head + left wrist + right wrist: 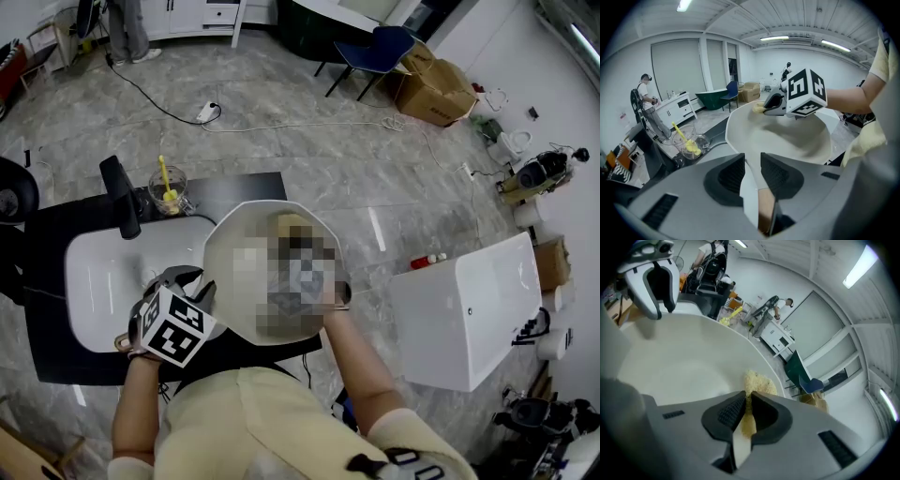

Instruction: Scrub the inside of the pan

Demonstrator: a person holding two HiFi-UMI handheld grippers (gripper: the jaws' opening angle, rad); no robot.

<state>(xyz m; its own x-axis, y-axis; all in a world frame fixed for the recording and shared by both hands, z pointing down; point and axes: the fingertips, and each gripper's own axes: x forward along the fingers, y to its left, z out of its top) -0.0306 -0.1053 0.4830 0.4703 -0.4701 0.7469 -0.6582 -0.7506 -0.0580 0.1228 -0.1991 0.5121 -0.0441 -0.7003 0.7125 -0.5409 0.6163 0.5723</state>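
A cream-white pan (pixel 221 251) is held tilted over the black counter, beside the sink. My left gripper (pixel 190 284) is shut on the pan's handle (pixel 749 199), which runs between the jaws of the left gripper (pixel 752 161). My right gripper (pixel 746 398) is shut on a yellow sponge (pixel 758 380) that presses against the pan's inner wall (pixel 679 362) near the far rim. In the left gripper view the right gripper (pixel 765 107) and the sponge (pixel 757 107) sit at the pan's far edge. In the head view a blurred patch hides the right gripper.
A white sink (pixel 98 281) with a black faucet (pixel 119 194) lies left of the pan in the black counter (pixel 52 352). A glass jar holding a yellow brush (pixel 169 192) stands behind it. A white cabinet (pixel 469 309) stands at the right. A person (pixel 645 96) stands far off.
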